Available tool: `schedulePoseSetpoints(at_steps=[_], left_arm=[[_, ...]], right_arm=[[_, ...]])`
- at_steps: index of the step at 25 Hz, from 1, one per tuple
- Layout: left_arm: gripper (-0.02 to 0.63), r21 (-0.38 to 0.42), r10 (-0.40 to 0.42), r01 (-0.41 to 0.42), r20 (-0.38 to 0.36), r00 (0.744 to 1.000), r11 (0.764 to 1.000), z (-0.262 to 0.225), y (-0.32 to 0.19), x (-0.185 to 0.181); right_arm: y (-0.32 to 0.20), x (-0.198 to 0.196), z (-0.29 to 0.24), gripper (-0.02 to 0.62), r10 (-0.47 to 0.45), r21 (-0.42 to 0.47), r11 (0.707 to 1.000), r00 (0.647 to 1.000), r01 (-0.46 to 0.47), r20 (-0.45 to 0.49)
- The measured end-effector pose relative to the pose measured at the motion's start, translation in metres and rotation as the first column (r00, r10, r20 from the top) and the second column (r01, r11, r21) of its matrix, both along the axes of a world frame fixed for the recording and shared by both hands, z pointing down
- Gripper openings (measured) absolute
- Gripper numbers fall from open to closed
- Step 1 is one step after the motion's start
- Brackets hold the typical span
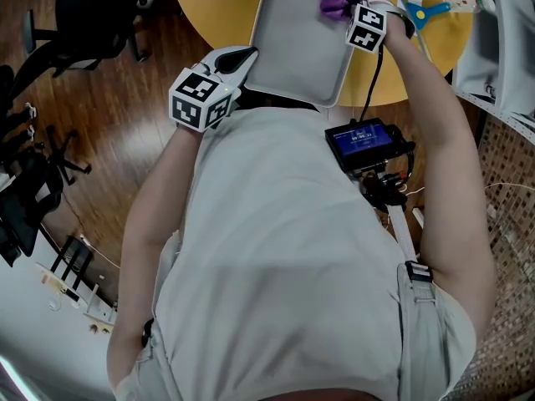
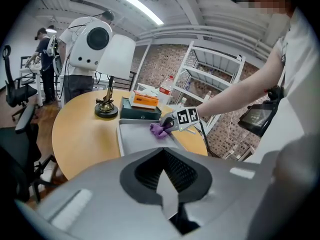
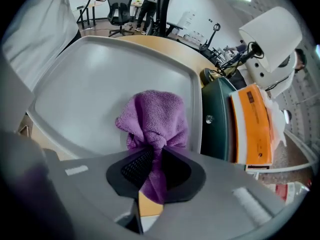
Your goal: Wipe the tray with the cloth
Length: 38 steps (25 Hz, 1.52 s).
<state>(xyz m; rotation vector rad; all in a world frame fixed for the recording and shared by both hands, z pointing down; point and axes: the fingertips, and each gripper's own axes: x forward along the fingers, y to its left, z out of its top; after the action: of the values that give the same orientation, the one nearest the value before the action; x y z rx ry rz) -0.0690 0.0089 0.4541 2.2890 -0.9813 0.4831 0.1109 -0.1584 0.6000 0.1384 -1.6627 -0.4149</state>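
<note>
A light grey tray (image 1: 297, 40) lies on the round wooden table (image 1: 213, 7). A bunched purple cloth (image 3: 152, 116) rests on the tray's floor near its far right rim, next to the green box. My right gripper (image 3: 152, 156) is shut on the cloth, a fold of which hangs down between the pads. From the head view the cloth (image 1: 336, 2) and right gripper (image 1: 351, 8) sit at the tray's far right. My left gripper (image 1: 244, 57) is at the tray's near left edge, and a pale sliver of the tray's rim (image 2: 167, 194) appears pinched between its jaws.
A dark green box (image 3: 220, 119) with an orange box (image 3: 250, 124) on top stands just past the tray's rim. A lamp's brass base (image 2: 106, 109) sits on the table beyond the tray. Office chairs (image 1: 92, 15) stand on the wood floor to the left. A metal shelf (image 2: 210, 79) lies behind.
</note>
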Motion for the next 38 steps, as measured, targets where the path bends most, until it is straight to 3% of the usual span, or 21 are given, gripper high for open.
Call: schedulePoseSetpoints(at_steps=[6,12,16,24,33,38], left_arm=[[0.0,-0.007,0.009,-0.009,0.016,1.0,1.0,-0.001,-0.002,-0.001],[0.0,-0.017,-0.004,0.004,0.032,0.999,1.0,-0.003,0.009,-0.009],[0.0,-0.017,-0.019,0.02,0.035,0.999,1.0,0.001,0.013,-0.009],[0.0,-0.015,-0.068,0.069,0.042,0.997,0.997,0.003,0.018,-0.018],[0.001,-0.053,-0.122,0.124,0.03,0.992,0.991,0.028,0.005,-0.051],[0.0,-0.056,-0.112,0.113,0.015,0.994,0.992,0.019,0.013,-0.05]], right_arm=[[-0.013,0.004,-0.003,0.058,-0.054,0.035,0.998,0.997,0.055,-0.048],[-0.029,0.004,-0.014,0.06,-0.01,0.067,0.998,0.999,0.013,-0.043],[-0.033,-0.004,-0.015,0.057,-0.065,0.143,0.986,0.991,0.082,-0.118],[-0.034,-0.073,-0.014,0.055,-0.153,0.187,0.968,0.984,0.168,-0.093],[-0.052,-0.16,0.012,0.054,-0.213,0.139,0.965,0.974,0.222,-0.079],[-0.045,-0.163,0.001,0.054,-0.211,0.108,0.969,0.97,0.224,-0.121]])
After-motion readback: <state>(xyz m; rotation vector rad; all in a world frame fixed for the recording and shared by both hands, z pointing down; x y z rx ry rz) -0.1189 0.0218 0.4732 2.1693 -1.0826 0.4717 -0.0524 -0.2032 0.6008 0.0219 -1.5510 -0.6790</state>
